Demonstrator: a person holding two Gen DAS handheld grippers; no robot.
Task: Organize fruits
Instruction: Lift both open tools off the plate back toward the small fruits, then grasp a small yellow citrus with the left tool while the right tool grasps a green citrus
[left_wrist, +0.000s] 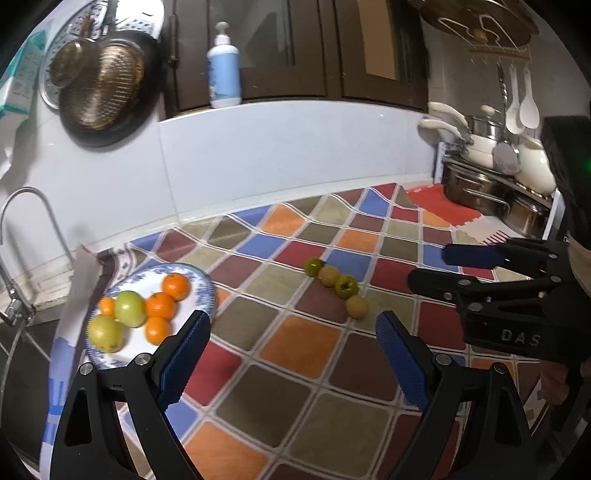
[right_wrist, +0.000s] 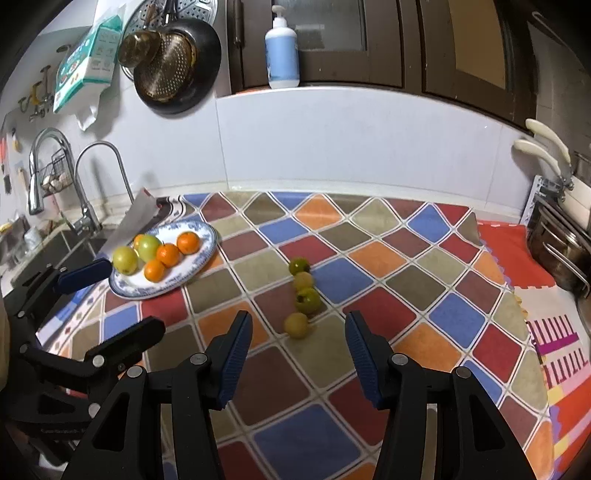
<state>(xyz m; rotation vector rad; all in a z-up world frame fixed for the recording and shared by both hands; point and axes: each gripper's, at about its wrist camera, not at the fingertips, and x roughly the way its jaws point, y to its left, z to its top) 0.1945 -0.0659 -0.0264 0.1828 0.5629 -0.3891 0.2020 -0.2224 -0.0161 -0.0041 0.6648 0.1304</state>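
On the checkered cloth (right_wrist: 369, 266), right of the blue-rimmed plate (right_wrist: 201, 258), we have four small fruits in a touching line: dark green (right_wrist: 298, 266), yellowish (right_wrist: 303, 280), green (right_wrist: 307, 300), pale yellow (right_wrist: 296, 325). The plate already holds oranges and two green apples. Our right gripper (right_wrist: 298, 363) hangs spread wide and empty, lined up just short of the pale yellow one; left gripper (left_wrist: 291, 358) is also spread and empty, beside the plate. Our read: take the nearest fruit first, come straight down so the pads straddle only it, close gently, since it sits against its neighbour and looks likely to roll
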